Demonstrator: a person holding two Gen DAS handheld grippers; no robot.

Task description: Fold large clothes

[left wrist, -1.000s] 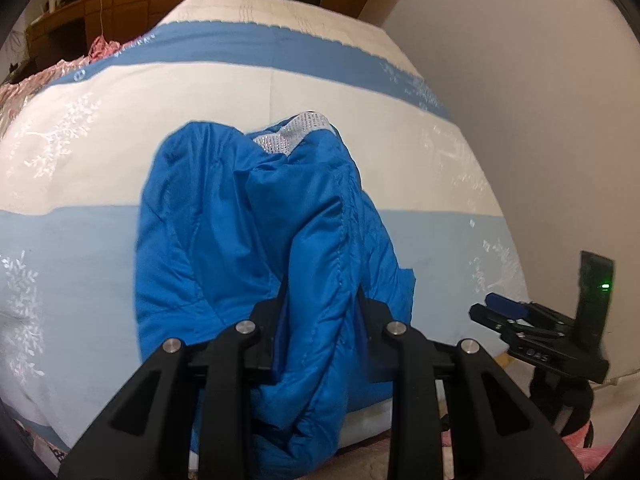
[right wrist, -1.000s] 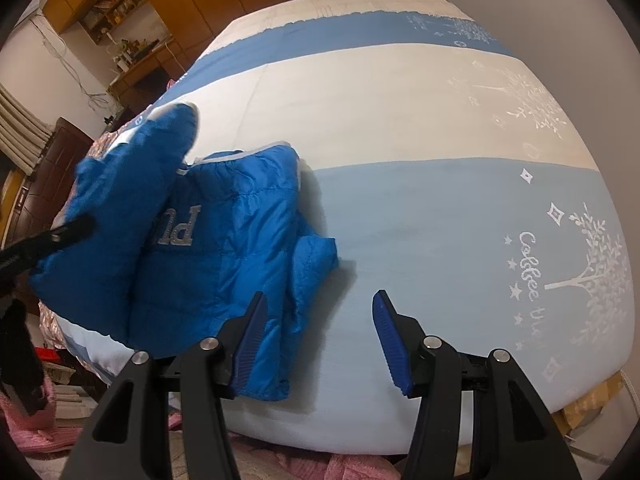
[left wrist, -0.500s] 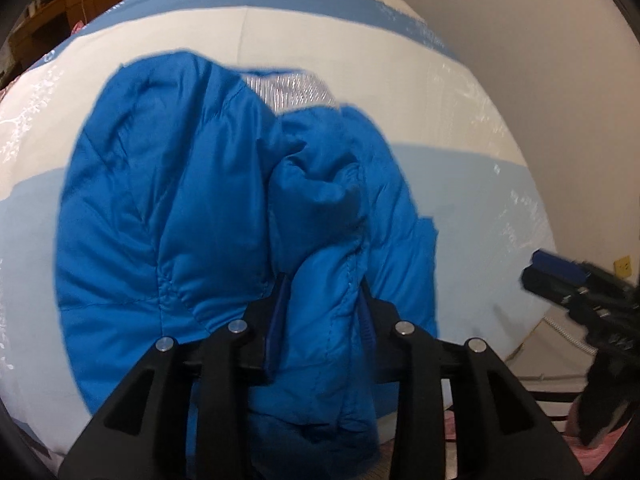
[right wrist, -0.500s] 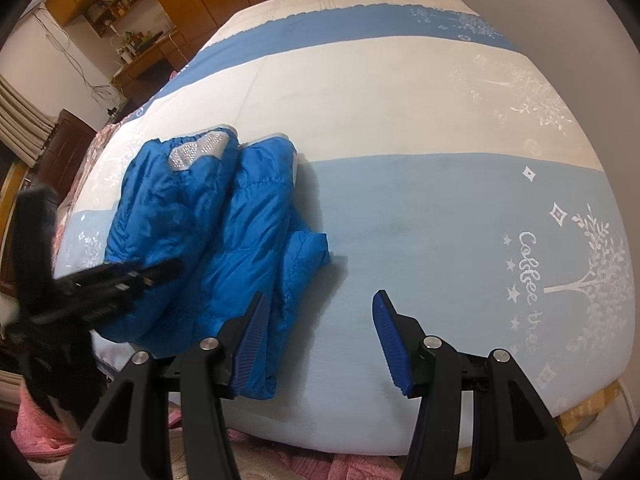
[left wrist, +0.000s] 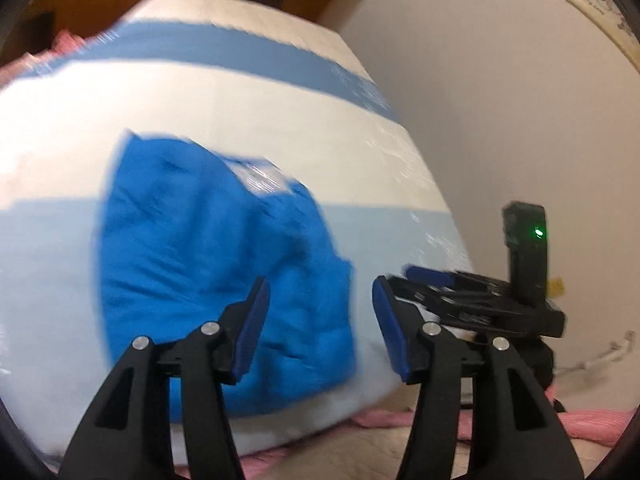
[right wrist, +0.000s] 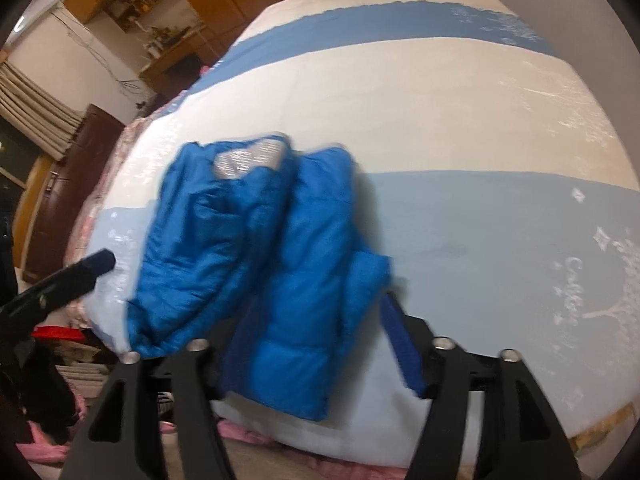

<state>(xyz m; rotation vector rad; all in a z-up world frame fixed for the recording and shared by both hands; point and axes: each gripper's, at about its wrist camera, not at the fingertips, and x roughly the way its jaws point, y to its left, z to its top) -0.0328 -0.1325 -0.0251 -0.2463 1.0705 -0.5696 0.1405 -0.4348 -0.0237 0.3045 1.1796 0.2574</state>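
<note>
Item: right gripper. Fingers spread wide, the jaws having just been opening; the near right hem of the blue padded jacket shows between them in the wrist view, but the pads do not press on it and nothing is held. The right finger stands beside the jacket's lower right corner; the left finger is mostly hidden behind cloth.

Item: left gripper. Fingers parted about halfway, the jaws having just been opening, nothing held. In its own view the jacket lies ahead toward 11 o'clock, clear of the pads.

Item: blue padded jacket. Lies folded lengthwise on the bed, at the near edge, left part of the cover. Long axis runs from 6 o'clock to 12 o'clock, away from both grippers; the silver-lined collar sits at the far end. The hem is the end nearest both hands, and the right gripper reads as the nearer of the two. Judgement: a further fold would carry hem toward collar, along that axis.

Item: change since a second ago. Then the left fingers pinched a raised fold of jacket; now that fold lies flat on the pile and the fingers are free. The right gripper, then standing beside the jacket over bare cover, now straddles the hem.
</note>
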